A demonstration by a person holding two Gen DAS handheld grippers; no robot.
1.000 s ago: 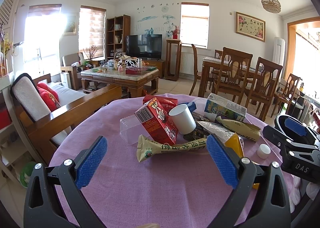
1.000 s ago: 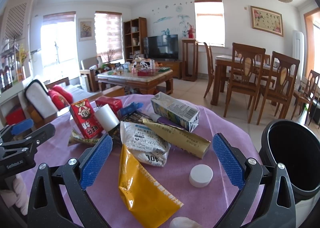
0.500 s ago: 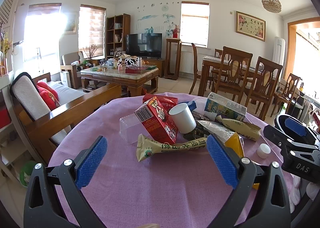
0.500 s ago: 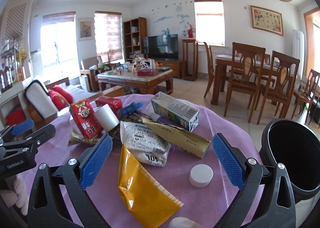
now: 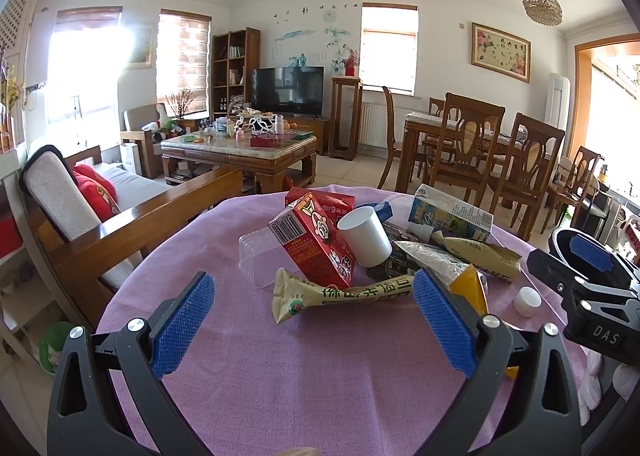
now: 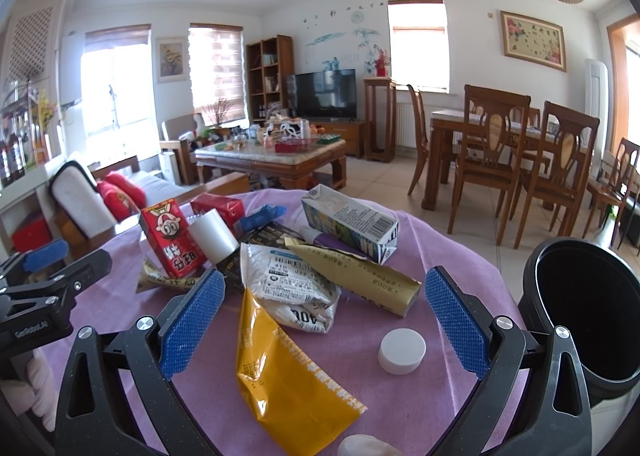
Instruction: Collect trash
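Trash heaps mid-frame on the bench (image 6: 360, 376); I hover both hand-held grippers, left (image 5: 314, 326) and right (image 6: 324, 322), spread empty, best pinching yellow pouch (image 6: 288, 380) flat toward bin (image 6: 584, 316), lower right.

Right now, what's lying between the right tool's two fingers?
In the right wrist view, the open right tool frames the yellow pouch and the white cap on the purple cloth.

- Matt lilac woven cloth covers the tabletop (image 6: 452, 240).
- Right claw (image 6: 324, 318): matt black plastic arms, rough blue mesh-textured pads (image 6: 456, 320), shiny metal screws.
- Between its pads, a glossy yellow foil pouch (image 6: 288, 380); beside it, a smooth white plastic cap (image 6: 402, 351).
- Right of the claw, a smooth black plastic bin (image 6: 580, 308).
- Beyond the left claw (image 5: 314, 320), a glossy red paper carton (image 5: 314, 244).
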